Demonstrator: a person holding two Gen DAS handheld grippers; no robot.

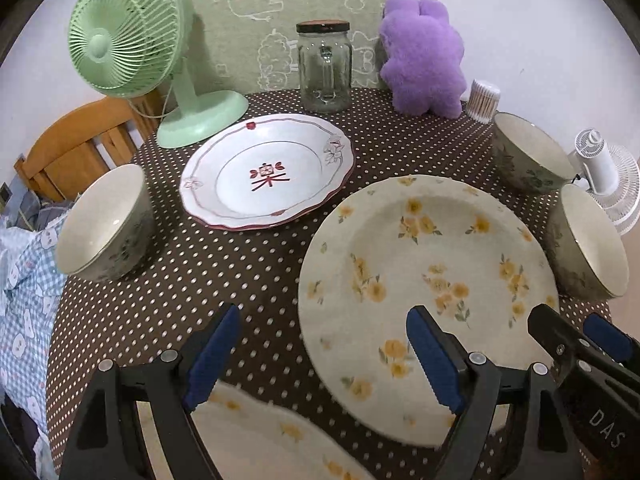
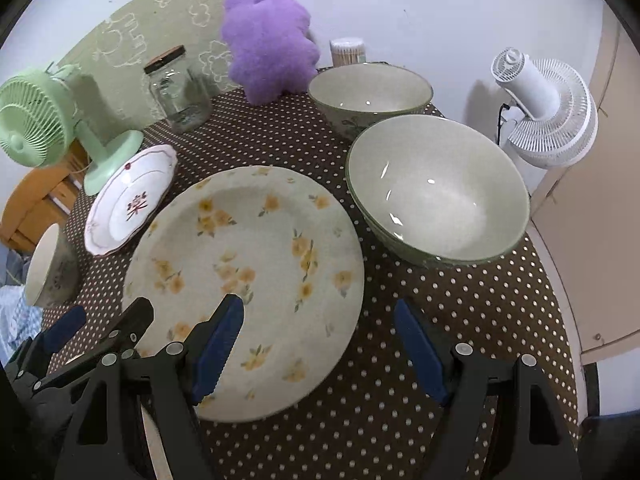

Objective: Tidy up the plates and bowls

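A large yellow-flowered plate (image 1: pixel 428 280) (image 2: pixel 248 280) lies on the brown dotted table. A second flowered plate (image 1: pixel 256 432) lies at the near edge under my left gripper. A white plate with red marks (image 1: pixel 268 172) (image 2: pixel 132 200) lies further back. Three green bowls stand around: one at left (image 1: pixel 104 224) (image 2: pixel 48 264), two at right (image 1: pixel 528 156) (image 1: pixel 588 240), which show near (image 2: pixel 436 188) and far (image 2: pixel 370 94) in the right wrist view. My left gripper (image 1: pixel 324 360) is open and empty above the near plates. My right gripper (image 2: pixel 320 356) (image 1: pixel 576 332) is open and empty over the large plate's right rim.
A green fan (image 1: pixel 132 40), a glass jar (image 1: pixel 324 68), a purple plush (image 1: pixel 424 56) and a toothpick holder (image 1: pixel 482 100) stand at the back. A white fan (image 2: pixel 548 108) stands right of the table. A wooden chair (image 1: pixel 76 144) and blue checked cloth (image 1: pixel 24 288) are left.
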